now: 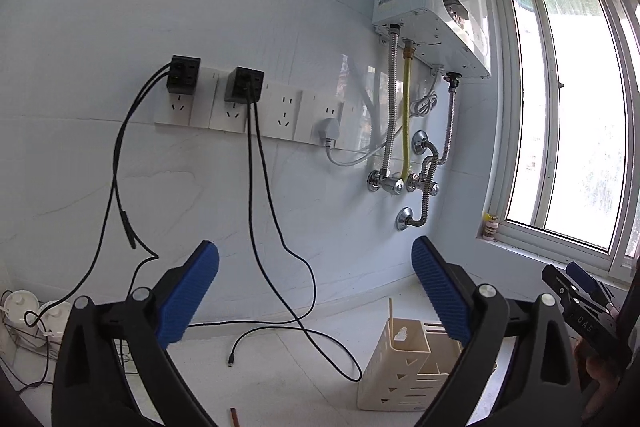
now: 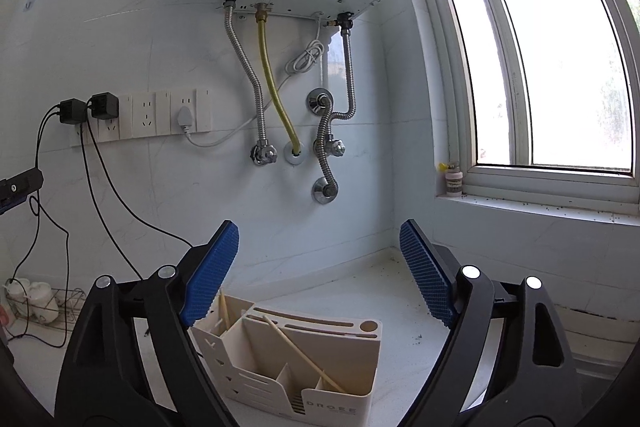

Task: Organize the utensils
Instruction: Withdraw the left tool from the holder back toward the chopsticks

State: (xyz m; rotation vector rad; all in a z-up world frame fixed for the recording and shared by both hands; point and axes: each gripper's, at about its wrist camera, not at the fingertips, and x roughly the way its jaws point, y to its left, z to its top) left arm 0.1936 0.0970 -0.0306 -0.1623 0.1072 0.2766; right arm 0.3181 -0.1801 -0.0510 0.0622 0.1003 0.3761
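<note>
Both my grippers hang spread wide and empty above the worktop (image 2: 360, 291), aimed at the far wall. Left gripper (image 1: 316, 291) sits left of the cream utensil holder (image 1: 400, 367); right gripper (image 2: 320, 275) hovers over it, chopsticks (image 2: 304, 355) leaning inside.

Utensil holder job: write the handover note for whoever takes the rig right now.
Left gripper: open, holding nothing, raised over the counter with the utensil holder low and to its right.
Right gripper: open, holding nothing, right above the utensil holder.
Done: two chopsticks are in the holder, one leaning across the front compartments, one upright in the left compartment.
Left: a brown stick-like piece lies on the counter at the bottom edge of the left view; check it. Other utensils are out of view, so look around before picking.
</note>
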